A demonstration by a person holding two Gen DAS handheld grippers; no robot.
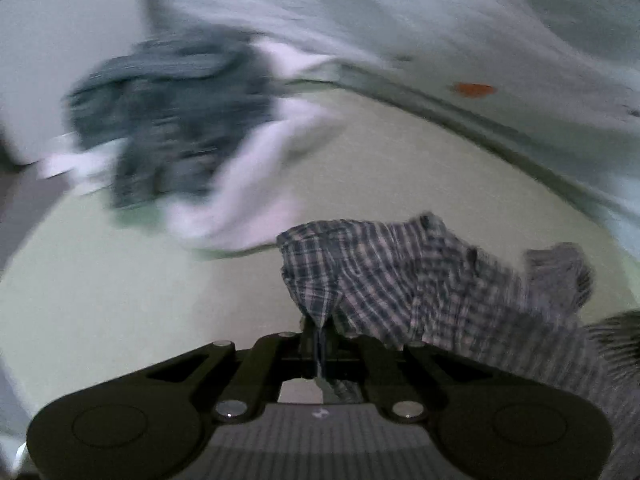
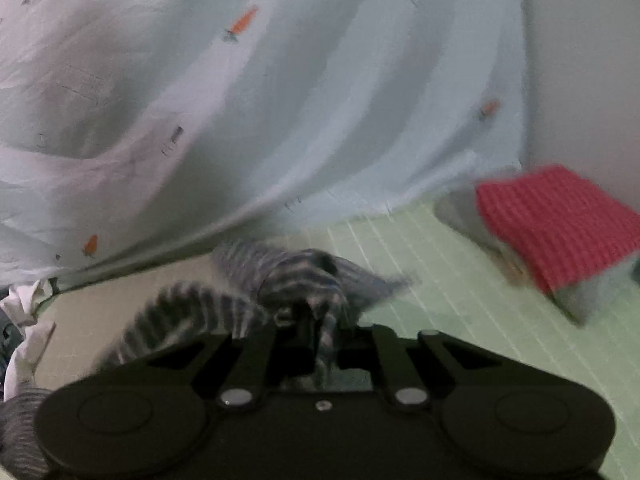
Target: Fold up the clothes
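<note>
- The plaid garment point(image 1: 384, 276) stretches sideways, strung between the 2 tongs.
- Left gripper point(image 1: 318, 330) is clamped on one edge.
- Right gripper point(image 2: 310, 320) pinches the other, blurred end.

Dark and white clothes pile point(image 1: 176, 136) smeared by motion blur, plaid garment point(image 1: 400, 280) running off the right edge, red waffle-knit cloth point(image 2: 556, 224) blurred, fingertips hidden in fabric.
</note>
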